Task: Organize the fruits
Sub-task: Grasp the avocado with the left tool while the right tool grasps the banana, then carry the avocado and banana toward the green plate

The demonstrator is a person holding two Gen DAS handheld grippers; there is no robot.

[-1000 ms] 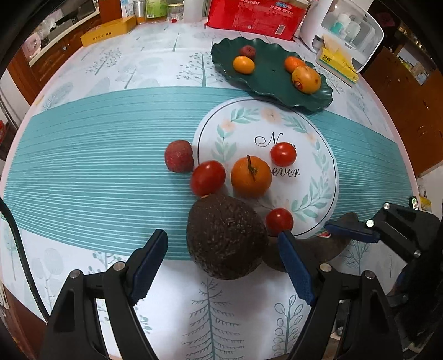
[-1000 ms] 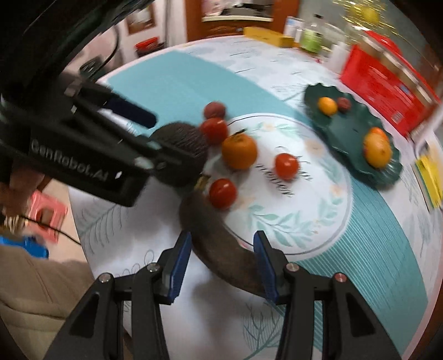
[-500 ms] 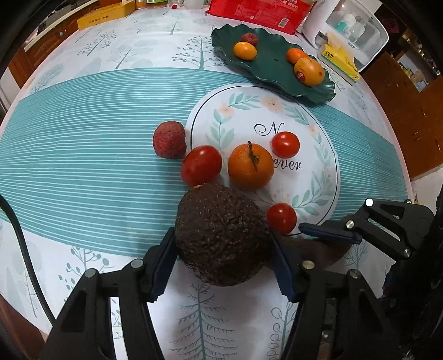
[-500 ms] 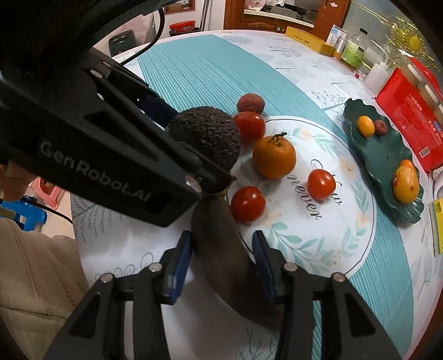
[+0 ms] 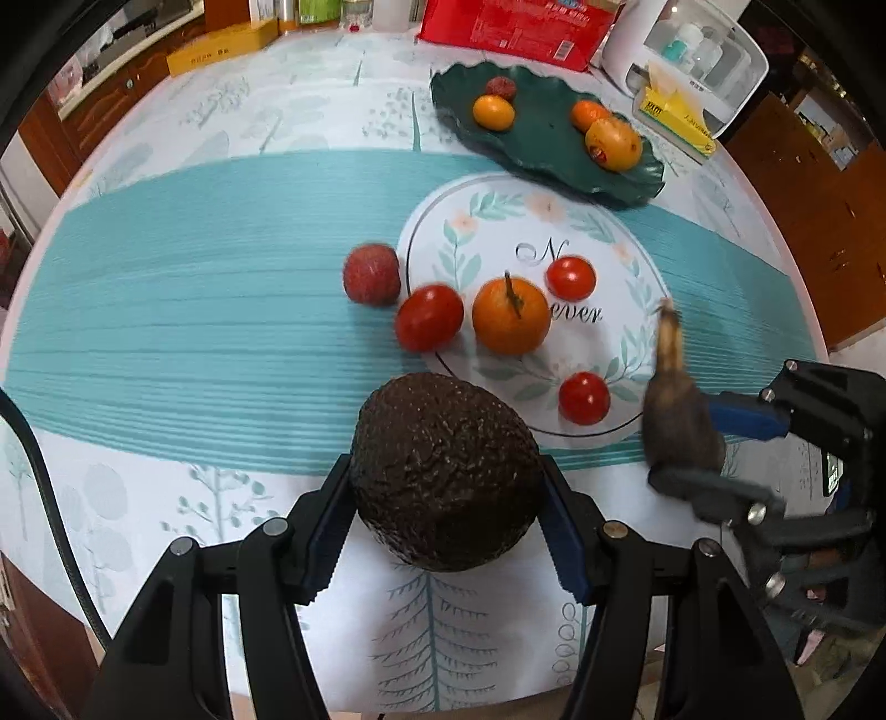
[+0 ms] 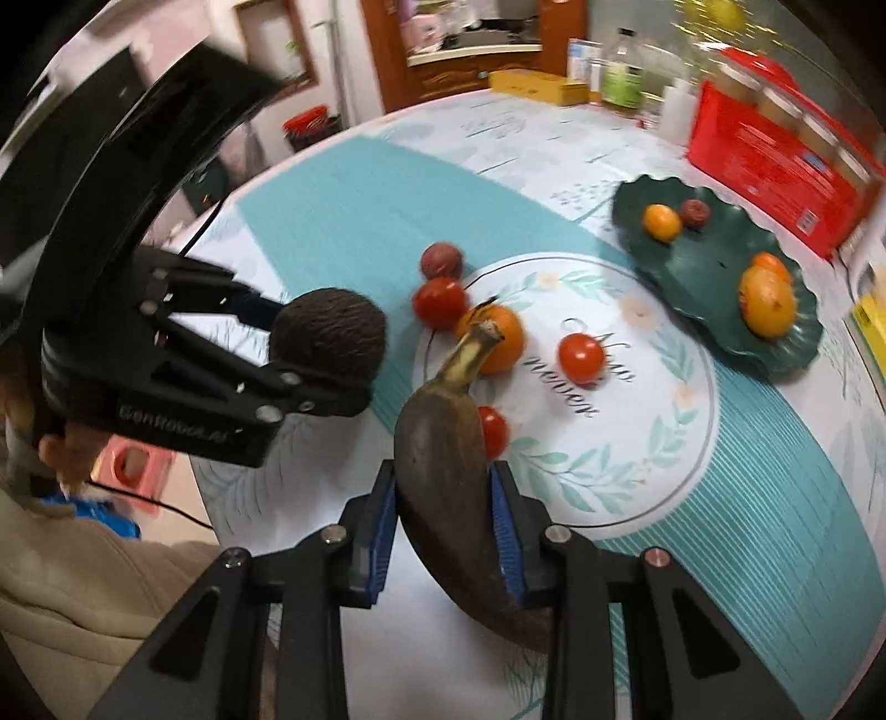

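My left gripper (image 5: 443,487) is shut on a dark, bumpy avocado (image 5: 443,437), held just above the tablecloth near the front edge. The right wrist view shows the same avocado (image 6: 326,332) at the left. My right gripper (image 6: 443,476) has its jaws closing on a brown, overripe banana (image 6: 443,432); the pads press its sides and its stem points up. A red lychee (image 5: 371,274), a mandarin (image 5: 510,315) and three tomatoes, one (image 5: 429,317) beside the lychee, lie on the table's round print. The green leaf-shaped plate (image 5: 542,149) at the back holds several small fruits.
A red box (image 5: 520,22), a white rack (image 5: 703,61) and a yellow box (image 5: 221,47) stand along the table's far edge. A person's beige sleeve (image 6: 55,554) and a pink stool (image 6: 133,465) are beyond the near edge.
The left jaws closed on the avocado. The right jaws closed on the banana and raised it off the table, stem tilted up.
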